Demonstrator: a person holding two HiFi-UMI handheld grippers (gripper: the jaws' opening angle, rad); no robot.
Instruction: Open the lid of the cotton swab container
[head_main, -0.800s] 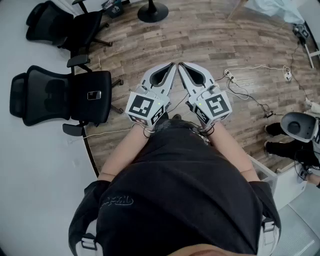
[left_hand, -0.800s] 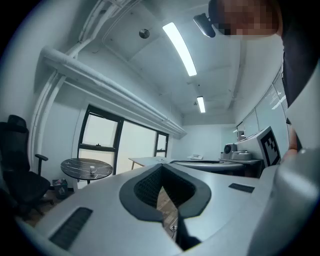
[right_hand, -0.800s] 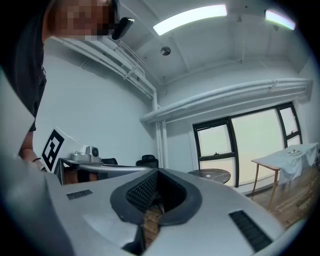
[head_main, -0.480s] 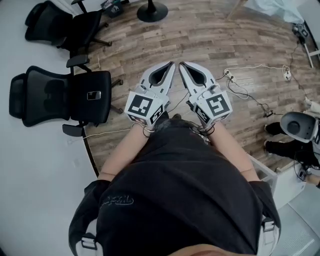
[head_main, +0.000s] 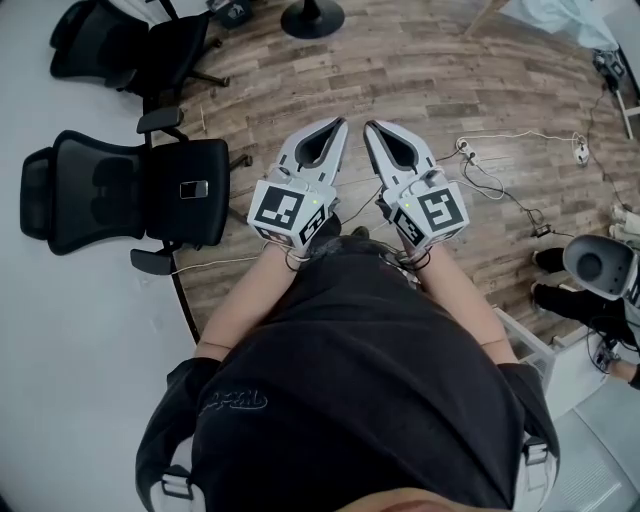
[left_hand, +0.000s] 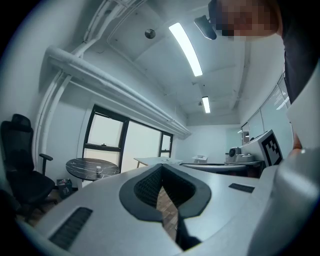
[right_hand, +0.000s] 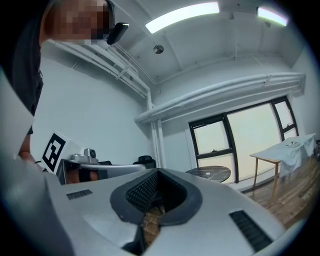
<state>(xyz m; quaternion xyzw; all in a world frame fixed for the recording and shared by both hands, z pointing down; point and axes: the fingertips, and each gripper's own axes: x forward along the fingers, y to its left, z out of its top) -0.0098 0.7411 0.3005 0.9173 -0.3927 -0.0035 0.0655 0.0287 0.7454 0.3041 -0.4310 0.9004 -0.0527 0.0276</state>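
Across the upper half of the head view, the wooden floor (head_main: 450, 90) is spreading out under everything, with the white table (head_main: 60, 330) curving down the left edge and two black office chairs (head_main: 110, 190) standing against it at upper left. At the centre of the frame the person is holding the left gripper (head_main: 338, 122) and the right gripper (head_main: 370, 126) close to the body, side by side and pointing away, tips near each other but apart. Each gripper view is showing its jaws pressed together at the tips, with only bare floor visible through the gap behind the pads, so both claws are closed on nothing. Opening the lid is, by my reading, not yet under way: the person is needing first to bring the container into view and part the jaws before reaching, and doing it well is likely meaning one claw steadying the body while the other works the lid. As for containers, no cotton swab container is showing in any of the three views, so the task's thing is lying outside them. A small item is sitting on the round dark table (left_hand: 92, 167) at lower left of the left gripper view, too small to name, and thin cables (head_main: 500, 190) are trailing over the floor at right
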